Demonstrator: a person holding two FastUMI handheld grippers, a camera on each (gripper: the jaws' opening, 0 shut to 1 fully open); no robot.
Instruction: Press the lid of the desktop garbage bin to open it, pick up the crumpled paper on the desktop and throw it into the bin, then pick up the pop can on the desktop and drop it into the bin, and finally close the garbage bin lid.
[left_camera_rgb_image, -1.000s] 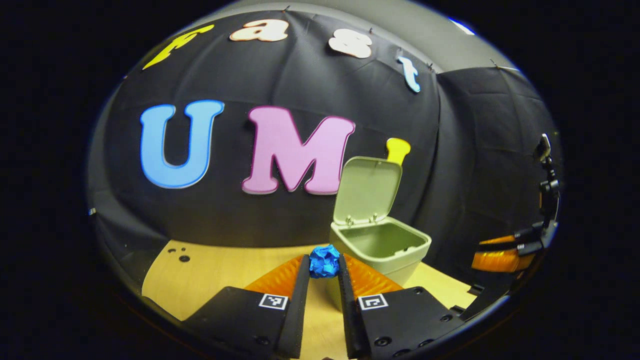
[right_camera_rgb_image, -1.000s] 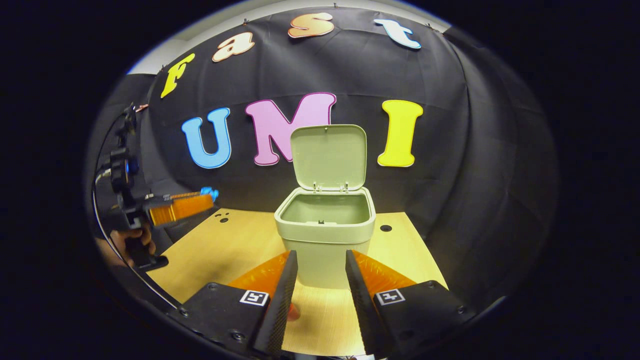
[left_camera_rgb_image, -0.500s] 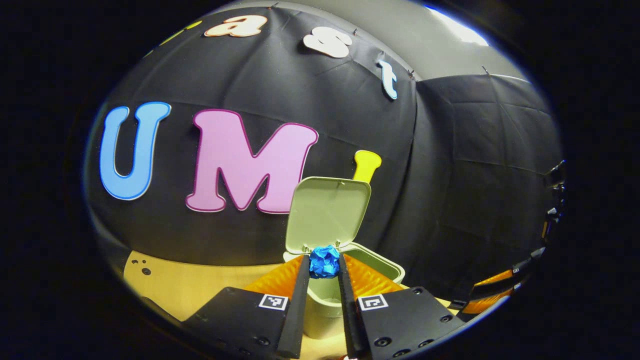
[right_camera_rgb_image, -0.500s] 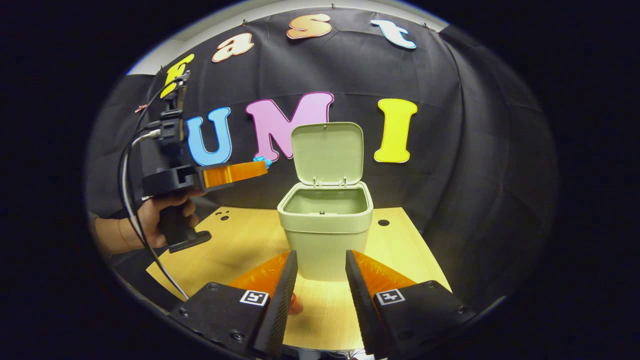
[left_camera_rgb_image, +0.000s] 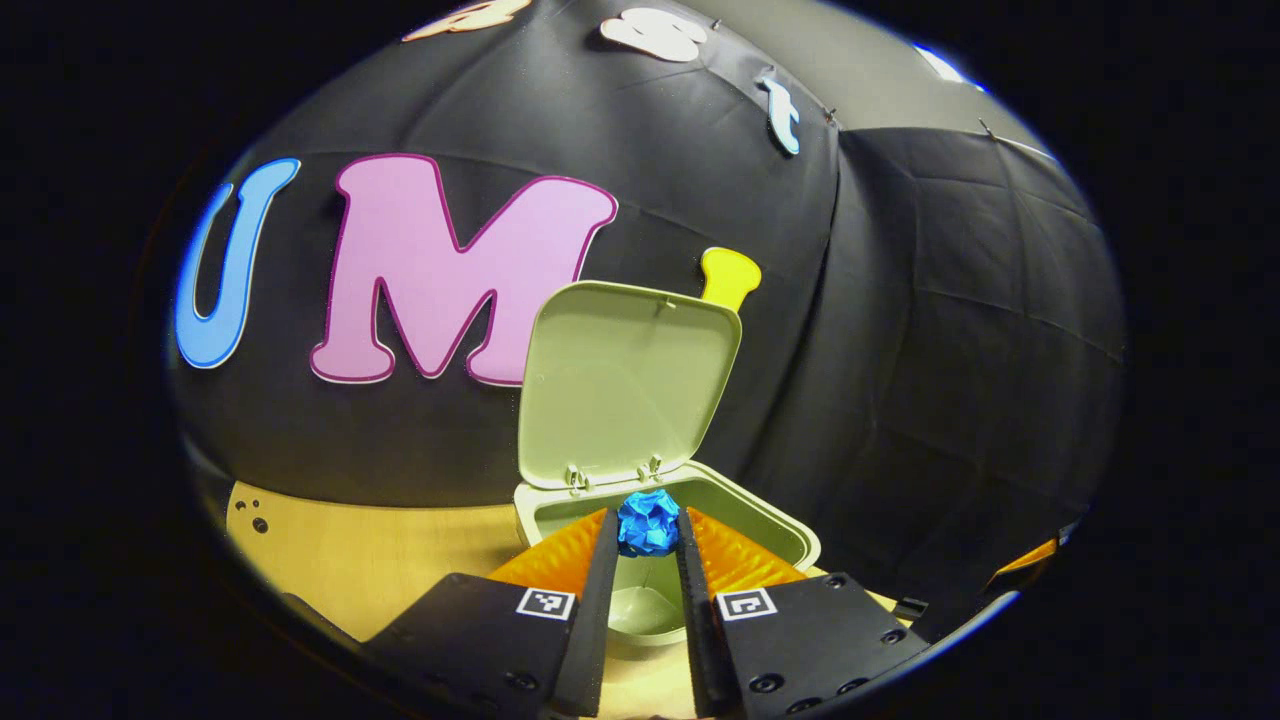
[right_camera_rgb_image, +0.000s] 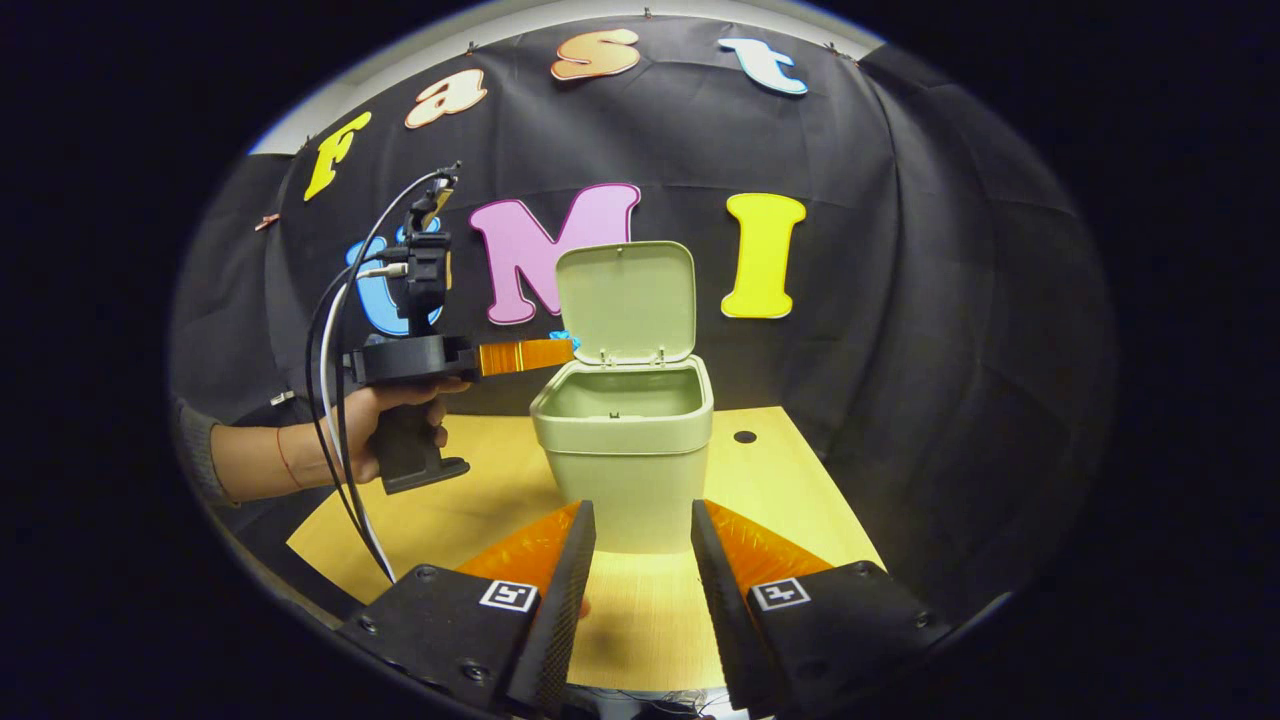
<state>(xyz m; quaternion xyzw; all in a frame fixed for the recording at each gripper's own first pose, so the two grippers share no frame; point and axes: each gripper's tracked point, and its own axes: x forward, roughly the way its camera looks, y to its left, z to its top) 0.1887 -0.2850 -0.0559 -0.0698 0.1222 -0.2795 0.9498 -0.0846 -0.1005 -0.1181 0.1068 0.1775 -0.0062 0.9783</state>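
Crumpled paper (left_camera_rgb_image: 648, 522) clamped in left gripper (left_camera_rgb_image: 647, 535) at the near rim of the open garbage bin (right_camera_rgb_image: 622, 432); right gripper (right_camera_rgb_image: 640, 560) unclenched, empty. Early release risks the ball striking the rim and falling onto the desktop (right_camera_rgb_image: 480, 505).

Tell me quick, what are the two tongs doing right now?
Left tongs: closed on the blue paper ball, over the open bin.
Right tongs: open, holding nothing.
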